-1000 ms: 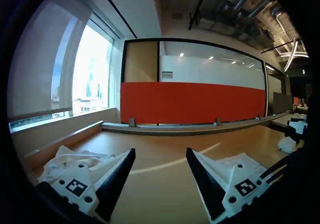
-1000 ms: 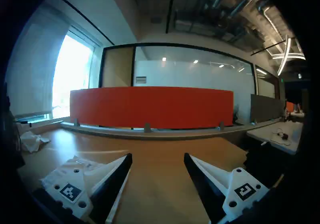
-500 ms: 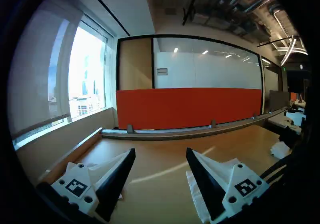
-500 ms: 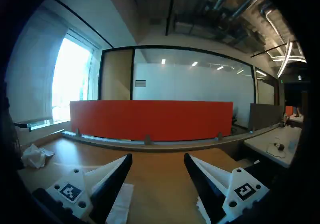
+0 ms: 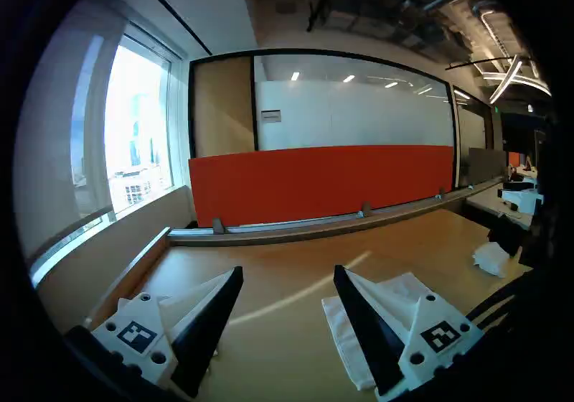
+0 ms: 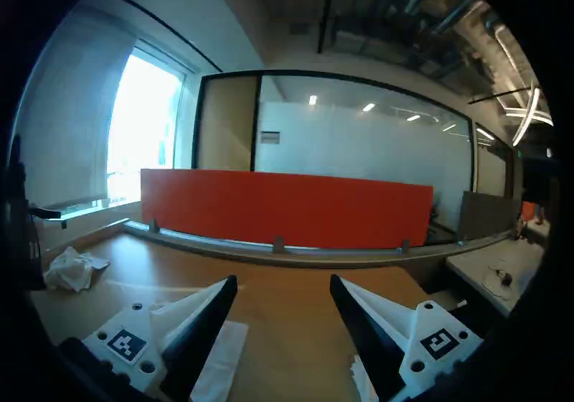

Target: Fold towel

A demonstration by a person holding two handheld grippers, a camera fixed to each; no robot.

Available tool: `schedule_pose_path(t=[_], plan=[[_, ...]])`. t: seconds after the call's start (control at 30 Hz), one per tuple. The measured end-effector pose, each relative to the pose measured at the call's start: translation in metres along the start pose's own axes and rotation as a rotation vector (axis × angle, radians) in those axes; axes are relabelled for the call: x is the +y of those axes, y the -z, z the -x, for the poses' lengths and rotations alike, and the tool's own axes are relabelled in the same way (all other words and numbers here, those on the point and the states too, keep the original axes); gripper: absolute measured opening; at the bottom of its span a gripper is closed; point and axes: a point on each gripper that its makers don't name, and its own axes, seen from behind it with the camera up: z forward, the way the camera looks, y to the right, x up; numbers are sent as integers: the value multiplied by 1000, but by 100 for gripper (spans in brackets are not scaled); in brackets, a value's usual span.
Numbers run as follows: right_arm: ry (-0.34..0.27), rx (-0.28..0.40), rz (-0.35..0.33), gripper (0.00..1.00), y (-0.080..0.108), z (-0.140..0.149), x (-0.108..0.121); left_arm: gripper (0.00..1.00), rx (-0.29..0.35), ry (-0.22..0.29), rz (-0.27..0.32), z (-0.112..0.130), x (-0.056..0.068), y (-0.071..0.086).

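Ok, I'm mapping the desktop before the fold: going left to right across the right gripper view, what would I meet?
First the crumpled white cloth → flat white towel lying under the open right gripper → neighbouring white desk.

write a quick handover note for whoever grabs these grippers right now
Left gripper: open, empty, low over the table.
Right gripper: open, empty.
Towel: flat on the table by the left gripper's fingers, edges squared.
Crumpled cloth: off to the side, untouched.
Done: towel looks folded.
Left: check if another fold is needed; cannot tell from here.
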Motion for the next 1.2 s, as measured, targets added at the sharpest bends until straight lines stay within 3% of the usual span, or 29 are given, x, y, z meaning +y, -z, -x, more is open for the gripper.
schedule_pose_path(t=[0.3, 0.5, 0.8, 1.03, 1.2], plan=[[40, -116, -169, 100, 4, 16, -33, 94, -80, -57, 133, 15, 27, -5], [79, -172, -251, 100, 6, 24, -50, 94, -124, -90, 190, 25, 40, -6], [106, -209, -308, 100, 6, 38, -61, 94, -172, -114, 217, 47, 53, -8], [121, -248, -339, 100, 9, 57, -69, 93, -213, -170, 233, 71, 62, -7], [138, -273, -353, 100, 13, 73, -73, 94, -242, -170, 246, 89, 69, -5]])
